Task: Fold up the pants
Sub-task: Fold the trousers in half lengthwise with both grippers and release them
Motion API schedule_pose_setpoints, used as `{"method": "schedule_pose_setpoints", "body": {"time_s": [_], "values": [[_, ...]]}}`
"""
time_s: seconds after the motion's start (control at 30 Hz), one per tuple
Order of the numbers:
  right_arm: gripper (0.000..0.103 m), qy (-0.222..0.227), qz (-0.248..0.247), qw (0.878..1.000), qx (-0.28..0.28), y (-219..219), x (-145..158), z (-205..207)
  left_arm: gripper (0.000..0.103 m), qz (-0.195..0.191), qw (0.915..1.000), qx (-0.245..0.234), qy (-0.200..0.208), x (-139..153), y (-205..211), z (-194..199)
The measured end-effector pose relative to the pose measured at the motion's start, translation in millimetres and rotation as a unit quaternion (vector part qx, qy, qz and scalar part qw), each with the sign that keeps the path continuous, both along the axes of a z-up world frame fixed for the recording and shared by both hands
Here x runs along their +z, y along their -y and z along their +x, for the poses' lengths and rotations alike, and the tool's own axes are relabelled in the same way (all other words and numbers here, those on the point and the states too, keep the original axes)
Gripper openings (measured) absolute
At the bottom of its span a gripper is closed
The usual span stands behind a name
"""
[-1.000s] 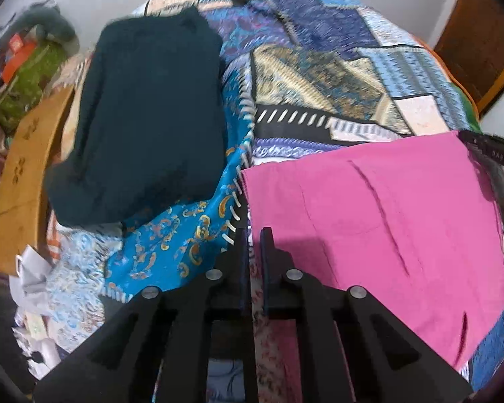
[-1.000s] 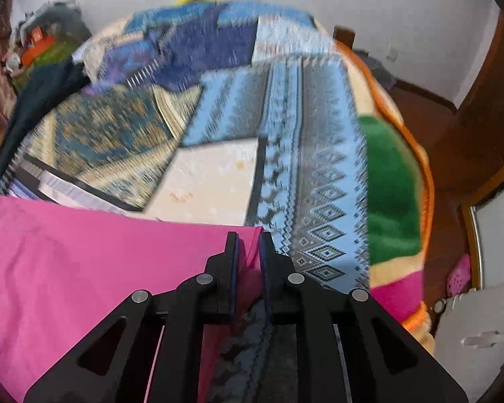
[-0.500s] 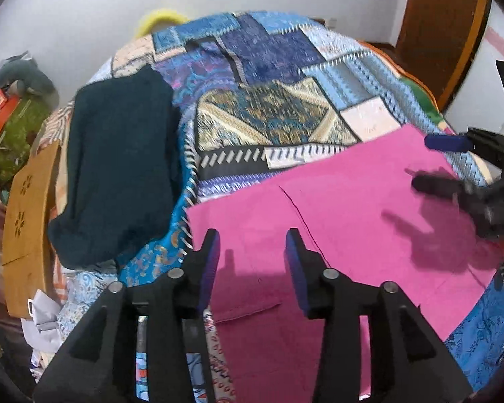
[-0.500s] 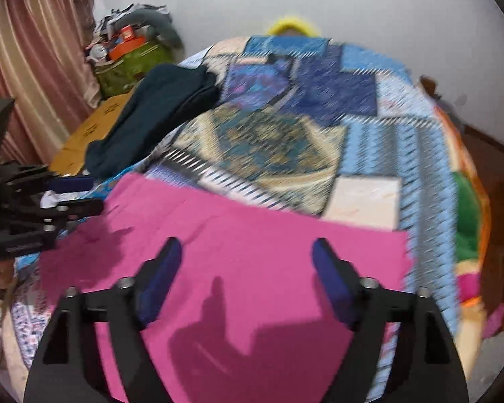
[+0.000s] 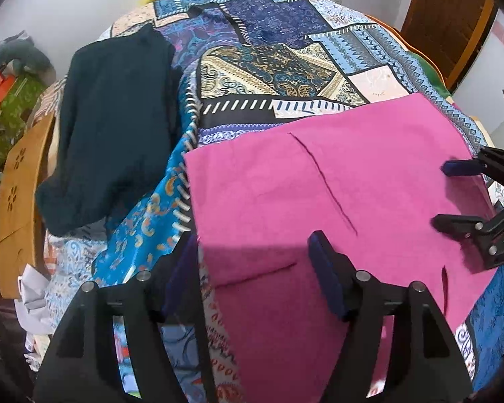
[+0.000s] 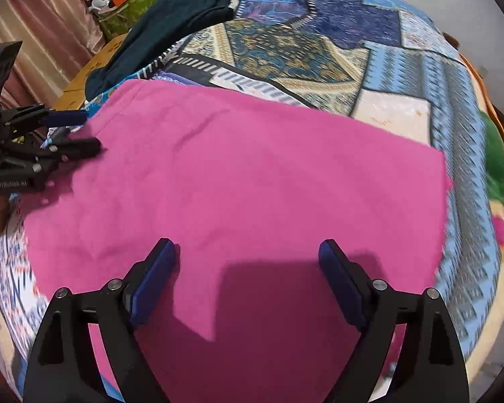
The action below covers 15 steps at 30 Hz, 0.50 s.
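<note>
Pink pants [image 5: 322, 198] lie flat and folded in a wide rectangle on a patchwork bedspread [image 5: 285, 60]; they fill the middle of the right wrist view [image 6: 252, 174]. My left gripper [image 5: 252, 248] is open and empty above the pants' left edge. My right gripper [image 6: 245, 252] is open and empty above the pants' near side. The right gripper also shows at the right edge of the left wrist view [image 5: 453, 194], and the left gripper at the left edge of the right wrist view [image 6: 80, 131].
A dark teal garment [image 5: 111, 134] lies on the bed left of the pants. A wooden board [image 5: 16, 184] and clutter stand beside the bed on the left. A wooden door [image 5: 450, 16] is at the far right. The bed's green and orange edge [image 6: 494, 168] drops off right.
Both grippers let go of the pink pants' corners and opened wide. They lifted and drew back, and the pants now lie flat on the bed.
</note>
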State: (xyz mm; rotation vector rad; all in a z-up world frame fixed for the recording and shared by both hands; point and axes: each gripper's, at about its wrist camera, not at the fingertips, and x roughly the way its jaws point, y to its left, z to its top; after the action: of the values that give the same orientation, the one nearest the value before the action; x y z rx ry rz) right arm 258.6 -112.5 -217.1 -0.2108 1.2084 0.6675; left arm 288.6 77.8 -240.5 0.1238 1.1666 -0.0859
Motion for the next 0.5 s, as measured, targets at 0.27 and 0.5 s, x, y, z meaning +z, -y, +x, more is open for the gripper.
{"method": "schedule_pose_setpoints", "body": {"time_s": [0.27,0.5], "values": [[0.085,0.029,-0.009,0.999,-0.038,33.7,10.8,-27.3,0.074,0.026,0.9991,0.018,0.027,12.4,-13.7,-29.6],[0.085,0.026,-0.006,0.997,-0.069,53.8,12.6,-36.8,0.074,0.017,0.9985,0.036,0.037,19.9,-27.3,-53.5]]}}
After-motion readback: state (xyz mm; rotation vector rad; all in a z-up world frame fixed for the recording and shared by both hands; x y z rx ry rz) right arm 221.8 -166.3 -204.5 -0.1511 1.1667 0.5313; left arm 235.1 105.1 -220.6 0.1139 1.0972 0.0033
